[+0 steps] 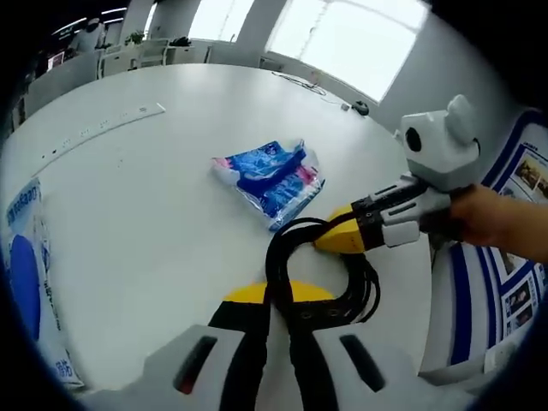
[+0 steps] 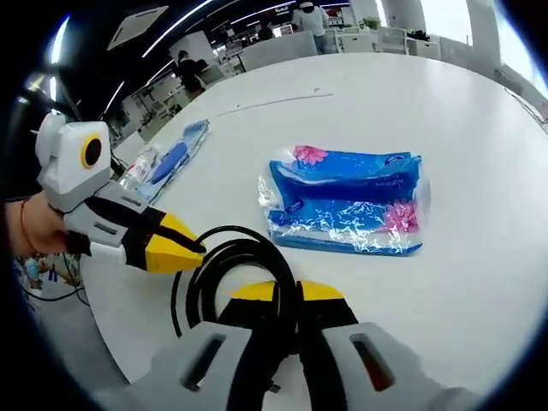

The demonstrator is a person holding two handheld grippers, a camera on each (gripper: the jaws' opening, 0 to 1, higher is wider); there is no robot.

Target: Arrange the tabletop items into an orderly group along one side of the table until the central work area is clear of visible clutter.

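1. Pinching the black cable coil (image 1: pixel 321 274) from opposite sides, both tongs are clamped on it, likely so the loops stay bundled for moving.
2. Left tongs (image 1: pixel 278 300) grip its near loop; right tongs (image 1: pixel 330 241) bite the far side.
3. Just beyond the coil lies a blue tissue pack (image 2: pixel 347 201); another blue packet (image 1: pixel 30 282) sits far left on the white desk (image 1: pixel 154 188).

Left gripper (image 1: pixel 279 295) low and forward, yellow-tipped jaws pinched together on a black cable (image 1: pixel 282 257) running between its fingertips, right gripper (image 2: pixel 287 293) likewise clamped on it, tips nearly meeting, a hand (image 1: pixel 488 216) behind
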